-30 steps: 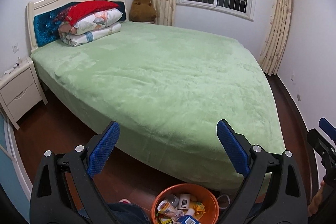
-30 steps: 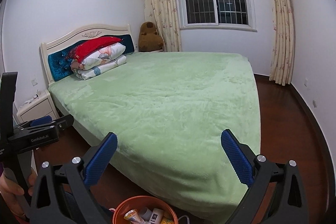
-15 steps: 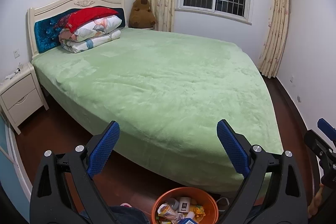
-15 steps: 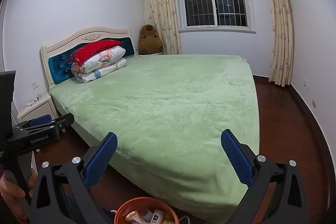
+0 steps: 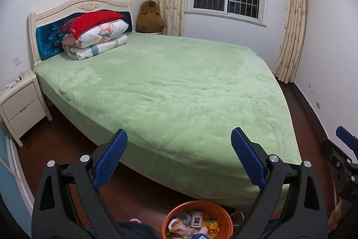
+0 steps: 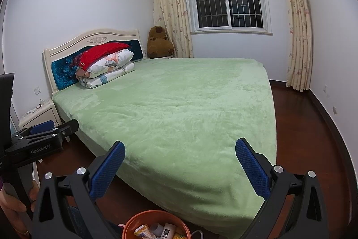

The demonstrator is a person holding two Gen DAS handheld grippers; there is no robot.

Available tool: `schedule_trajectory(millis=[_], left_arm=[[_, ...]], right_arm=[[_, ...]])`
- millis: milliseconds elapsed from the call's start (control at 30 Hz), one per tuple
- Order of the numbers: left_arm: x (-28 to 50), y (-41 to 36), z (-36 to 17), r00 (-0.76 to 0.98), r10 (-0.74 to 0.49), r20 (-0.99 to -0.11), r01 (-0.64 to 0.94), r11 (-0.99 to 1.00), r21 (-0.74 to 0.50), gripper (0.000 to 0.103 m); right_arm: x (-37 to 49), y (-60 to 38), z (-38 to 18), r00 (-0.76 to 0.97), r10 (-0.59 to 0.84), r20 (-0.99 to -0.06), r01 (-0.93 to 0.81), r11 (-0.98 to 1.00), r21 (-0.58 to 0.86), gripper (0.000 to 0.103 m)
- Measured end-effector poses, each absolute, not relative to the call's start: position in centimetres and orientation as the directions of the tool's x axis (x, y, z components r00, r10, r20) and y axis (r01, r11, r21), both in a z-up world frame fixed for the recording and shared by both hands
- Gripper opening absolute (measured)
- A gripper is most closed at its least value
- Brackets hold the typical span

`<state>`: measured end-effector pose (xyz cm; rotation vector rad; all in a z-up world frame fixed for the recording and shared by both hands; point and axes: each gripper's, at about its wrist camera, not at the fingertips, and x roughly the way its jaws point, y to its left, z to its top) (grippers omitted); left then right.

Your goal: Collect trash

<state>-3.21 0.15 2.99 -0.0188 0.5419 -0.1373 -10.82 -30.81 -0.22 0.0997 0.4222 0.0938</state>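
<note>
The left tongs (image 5: 179, 158) stand wide apart with nothing between their blue, cross-hatched rubber pads (image 5: 110, 159); the right tongs (image 6: 180, 169) gape just as wide and grip nothing. Both hang above the foot of a bed (image 5: 179, 93) covered in plush, pale-green fleece. On the dark polished wood floor (image 5: 56, 147) just beside the bed's corner sits a round orange plastic bin (image 5: 172, 216), below and between the black angular arms of the tongs. Inside it lies the trash (image 5: 190, 224): a crumpled printed wrapper, a small white box and other bits. At the cream carved headboard (image 5: 87, 6), folded floral quilts (image 5: 100, 41) are stacked under a red cushion.
</note>
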Motion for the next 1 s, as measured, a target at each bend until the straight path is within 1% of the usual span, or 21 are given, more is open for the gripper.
schedule_trajectory(millis=[667,1000], left_arm=[[-3.41,0.00,3.42,0.853,-0.147,-0.501,0.137,0.989,-0.057,0.091],[-3.26,0.04,3.47,0.855,-0.134,-0.502,0.123,0.991,-0.056,0.091]], right_arm=[[-10.48,-30.67,-0.43,0.902,0.107,-0.418,-0.063,0.991,0.117,0.097],[-10.46,-30.81,-0.69,0.900,0.104,-0.424,-0.057,0.991,0.121,0.097]])
